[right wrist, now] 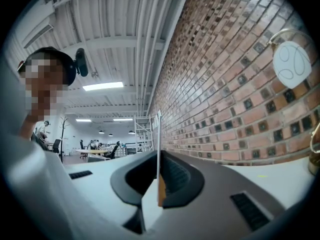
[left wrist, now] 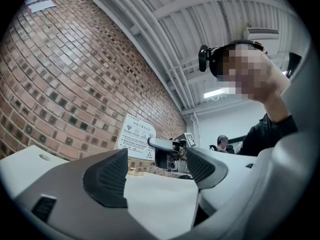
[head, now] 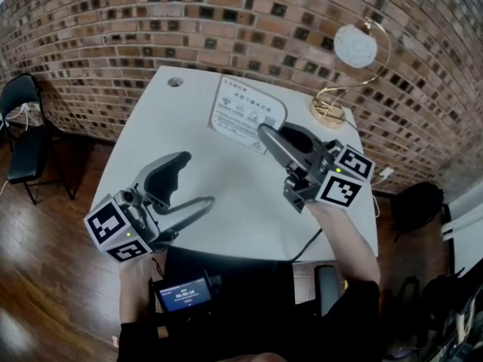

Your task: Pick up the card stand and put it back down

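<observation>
**Left:** the grey two-jaw left gripper [head: 198, 178] hovers above the white rectangular table [head: 162, 119]. Its jaws are spread and nothing is between them.

**Centre:** the white printed card stand [head: 243, 113], a thin flat sheet, sits tilted over the table's far half, pinched at its near edge.

**Right:** the right gripper [head: 266, 133] is clamped on that sheet, which shows edge-on between its pads.

The grasp is made. Whether the stand's base has cleared the table cannot be told. Setting it down and letting go are left.
</observation>
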{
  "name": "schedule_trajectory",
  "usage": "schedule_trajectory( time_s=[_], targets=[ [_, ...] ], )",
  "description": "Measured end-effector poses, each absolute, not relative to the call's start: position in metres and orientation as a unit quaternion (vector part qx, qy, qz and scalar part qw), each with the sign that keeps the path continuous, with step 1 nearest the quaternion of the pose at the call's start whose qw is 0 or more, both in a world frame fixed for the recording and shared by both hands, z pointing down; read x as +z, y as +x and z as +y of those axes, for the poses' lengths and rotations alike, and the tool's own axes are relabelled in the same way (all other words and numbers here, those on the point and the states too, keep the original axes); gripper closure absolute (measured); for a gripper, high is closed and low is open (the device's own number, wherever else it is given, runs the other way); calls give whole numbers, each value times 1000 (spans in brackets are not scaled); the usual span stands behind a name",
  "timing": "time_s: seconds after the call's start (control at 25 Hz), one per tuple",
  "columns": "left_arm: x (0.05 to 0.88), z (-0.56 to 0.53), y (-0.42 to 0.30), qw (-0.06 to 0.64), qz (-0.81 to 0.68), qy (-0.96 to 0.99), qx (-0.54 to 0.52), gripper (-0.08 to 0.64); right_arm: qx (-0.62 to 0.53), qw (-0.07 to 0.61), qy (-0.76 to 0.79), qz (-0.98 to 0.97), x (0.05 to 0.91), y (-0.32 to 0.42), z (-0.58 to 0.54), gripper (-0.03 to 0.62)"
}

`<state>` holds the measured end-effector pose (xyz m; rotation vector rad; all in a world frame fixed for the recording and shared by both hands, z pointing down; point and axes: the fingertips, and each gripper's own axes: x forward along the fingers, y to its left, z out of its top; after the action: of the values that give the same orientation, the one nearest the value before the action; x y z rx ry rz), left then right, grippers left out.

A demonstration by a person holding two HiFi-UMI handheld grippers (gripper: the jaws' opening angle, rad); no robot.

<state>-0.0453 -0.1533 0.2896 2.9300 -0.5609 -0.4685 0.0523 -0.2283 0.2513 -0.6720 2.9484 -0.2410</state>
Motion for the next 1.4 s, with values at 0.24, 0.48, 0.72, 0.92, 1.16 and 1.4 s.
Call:
schedule_trajectory(
  time_s=[0.24,0.48,0.72,0.92,1.16,1.4],
  targets=[
    [286,-164,-21,67,-162,975,-136,198,-77,67,-231,967,250,75,-234,566],
    [281,-175,8,67,-136,982,-117,198,-82,81,-248,962,249,107,-243,566],
    [282,-187,32,69,-112,986,-100,199,-75,85,-259,959,247,136,-246,566],
    [285,-201,48,69,-97,989,-83,199,-69,87,-265,958,250,152,-251,566],
    [284,-214,75,89,-73,990,-78,199,-84,84,-268,956,259,182,-269,566],
    [283,-225,80,104,-62,990,-75,199,-97,93,-259,957,260,199,-295,566]
  ],
)
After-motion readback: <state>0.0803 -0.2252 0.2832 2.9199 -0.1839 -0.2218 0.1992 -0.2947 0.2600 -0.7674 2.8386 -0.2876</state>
